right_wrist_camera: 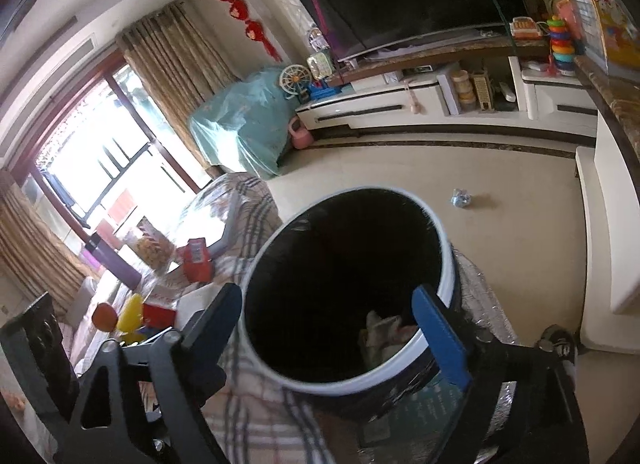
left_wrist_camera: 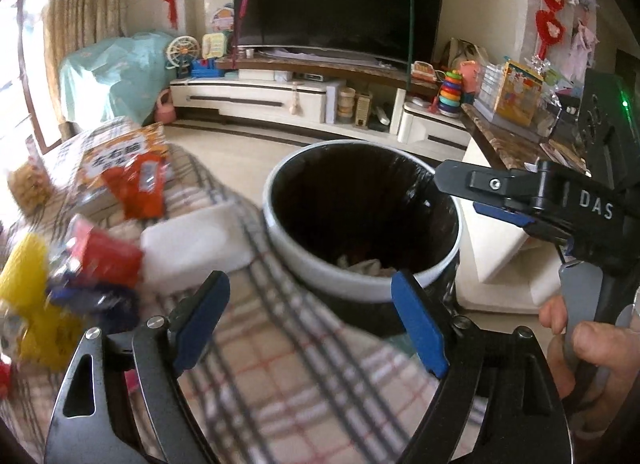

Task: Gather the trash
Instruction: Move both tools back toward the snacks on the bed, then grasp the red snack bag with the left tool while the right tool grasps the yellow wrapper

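The left gripper [left_wrist_camera: 310,320] is spread wide and empty over the plaid-covered table [left_wrist_camera: 280,376], just short of the trash bin [left_wrist_camera: 320,264] at the table's edge. The right gripper [right_wrist_camera: 332,328], also released, hangs over the bin's rim; crumpled paper [right_wrist_camera: 380,328] lies inside, and wrappers [left_wrist_camera: 136,184] sit near the table's far left edge.

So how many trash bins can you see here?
1: the white-rimmed trash bin with a black liner stands on the floor beside the plaid-covered table, right in front of both grippers. Others may be out of view.
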### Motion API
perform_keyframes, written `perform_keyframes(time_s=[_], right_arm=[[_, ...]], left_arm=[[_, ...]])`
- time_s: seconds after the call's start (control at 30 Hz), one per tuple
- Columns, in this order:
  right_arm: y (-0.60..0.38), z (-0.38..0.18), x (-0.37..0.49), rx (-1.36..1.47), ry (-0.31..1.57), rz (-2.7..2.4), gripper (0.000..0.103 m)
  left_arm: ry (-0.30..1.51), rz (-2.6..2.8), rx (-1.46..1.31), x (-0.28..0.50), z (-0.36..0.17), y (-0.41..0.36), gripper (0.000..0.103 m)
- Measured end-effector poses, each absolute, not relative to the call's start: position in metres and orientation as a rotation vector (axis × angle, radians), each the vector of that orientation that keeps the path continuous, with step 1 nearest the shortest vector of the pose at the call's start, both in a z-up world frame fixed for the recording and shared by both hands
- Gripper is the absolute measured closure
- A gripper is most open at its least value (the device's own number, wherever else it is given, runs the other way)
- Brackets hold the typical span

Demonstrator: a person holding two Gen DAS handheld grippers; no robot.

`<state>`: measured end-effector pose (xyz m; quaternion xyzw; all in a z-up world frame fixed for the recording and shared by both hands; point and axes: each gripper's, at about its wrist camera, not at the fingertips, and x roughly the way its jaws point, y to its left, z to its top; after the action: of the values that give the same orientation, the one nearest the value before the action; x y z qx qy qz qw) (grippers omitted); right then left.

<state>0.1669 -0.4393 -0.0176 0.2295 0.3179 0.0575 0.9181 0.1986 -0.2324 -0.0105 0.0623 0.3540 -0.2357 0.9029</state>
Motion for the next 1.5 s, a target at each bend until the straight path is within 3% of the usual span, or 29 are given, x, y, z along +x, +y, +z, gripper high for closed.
perform_keyframes(time_s=[0.87, 1.5], right_arm=[[-0.27, -0.035, 0.109, 0.337, 0.714, 0.305, 0.008], [-0.205, -0.057, 0.136, 0.282, 0.765, 0.375, 0.008]], left_arm=[[0.738, -0.194, -0.075, 0.116, -0.035, -0.036, 0.018], [0.769, 0.001, -0.164, 0.142, -0.055, 0.063, 0.017]])
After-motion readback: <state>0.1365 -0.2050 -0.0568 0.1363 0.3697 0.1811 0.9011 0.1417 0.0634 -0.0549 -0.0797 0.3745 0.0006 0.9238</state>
